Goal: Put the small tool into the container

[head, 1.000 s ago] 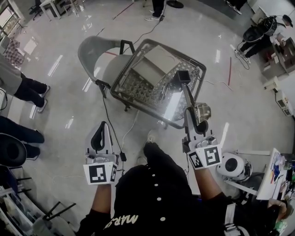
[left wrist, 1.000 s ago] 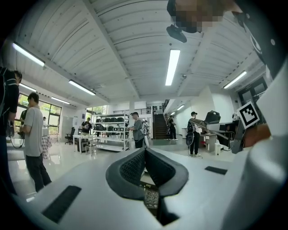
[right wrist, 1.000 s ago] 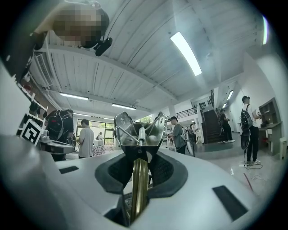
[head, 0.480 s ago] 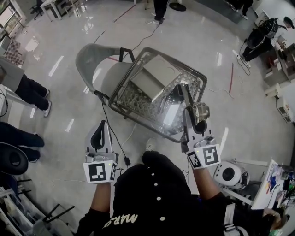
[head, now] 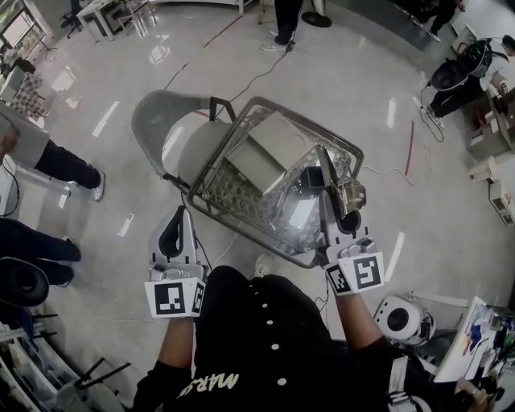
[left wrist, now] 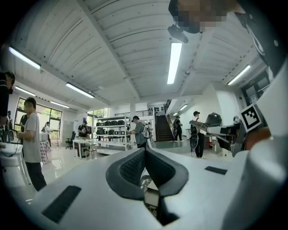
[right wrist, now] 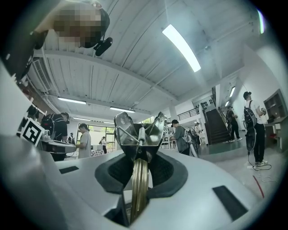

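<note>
My right gripper (head: 342, 211) is shut on the small tool (head: 348, 195), a shiny metal head on a flat brass handle. In the right gripper view the brass handle stands edge-on between the pads and the metal head (right wrist: 139, 132) rises above them. The container, a wire basket (head: 225, 138), lies just ahead of the right gripper on the floor. It holds a grey box (head: 269, 149) and a small black box (head: 310, 175). My left gripper (head: 173, 233) sits short of the basket's near left side. Its pads (left wrist: 130, 168) meet with nothing between them.
A grey chair (head: 161, 121) lies against the basket's far left side. A black cable (head: 189, 213) runs across the glossy floor beside the left gripper. A person's legs (head: 56, 161) stand at the left, another person (head: 282, 16) at the top. A white round device (head: 398, 318) is at lower right.
The basket and chair have drawn closer and lower in the head view. Both grippers keep their places and their jaws; the tool stays in the right one.
</note>
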A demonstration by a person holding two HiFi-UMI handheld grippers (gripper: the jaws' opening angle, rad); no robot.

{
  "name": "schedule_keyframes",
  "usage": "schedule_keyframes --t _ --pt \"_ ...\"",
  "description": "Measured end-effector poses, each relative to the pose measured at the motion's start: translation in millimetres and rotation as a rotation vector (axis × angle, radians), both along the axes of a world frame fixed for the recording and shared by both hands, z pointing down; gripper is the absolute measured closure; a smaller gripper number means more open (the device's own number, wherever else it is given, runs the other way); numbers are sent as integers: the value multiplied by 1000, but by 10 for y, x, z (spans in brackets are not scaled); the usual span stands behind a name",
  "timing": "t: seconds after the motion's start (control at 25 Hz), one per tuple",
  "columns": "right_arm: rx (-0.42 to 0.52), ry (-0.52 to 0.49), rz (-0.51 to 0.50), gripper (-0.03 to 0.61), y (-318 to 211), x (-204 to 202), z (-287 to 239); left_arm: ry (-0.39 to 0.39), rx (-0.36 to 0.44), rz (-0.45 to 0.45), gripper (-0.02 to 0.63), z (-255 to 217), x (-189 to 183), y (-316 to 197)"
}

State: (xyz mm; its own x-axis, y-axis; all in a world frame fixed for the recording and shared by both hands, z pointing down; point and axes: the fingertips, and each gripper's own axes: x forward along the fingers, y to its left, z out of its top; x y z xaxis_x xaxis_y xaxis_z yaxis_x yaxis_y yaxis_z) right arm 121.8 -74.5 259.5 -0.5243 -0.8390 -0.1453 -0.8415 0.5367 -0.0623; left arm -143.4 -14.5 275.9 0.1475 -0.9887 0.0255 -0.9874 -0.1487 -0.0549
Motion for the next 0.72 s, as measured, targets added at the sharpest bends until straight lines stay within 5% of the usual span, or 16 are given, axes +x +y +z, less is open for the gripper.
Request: schedule_keyframes --t 0.4,0.72 --pt "-25 14 -23 488 -327 -110 71 -5 -27 -2 588 90 -41 -272" --pt "-27 49 41 488 -648 -303 168 13 -27 111 588 211 -138 -832"
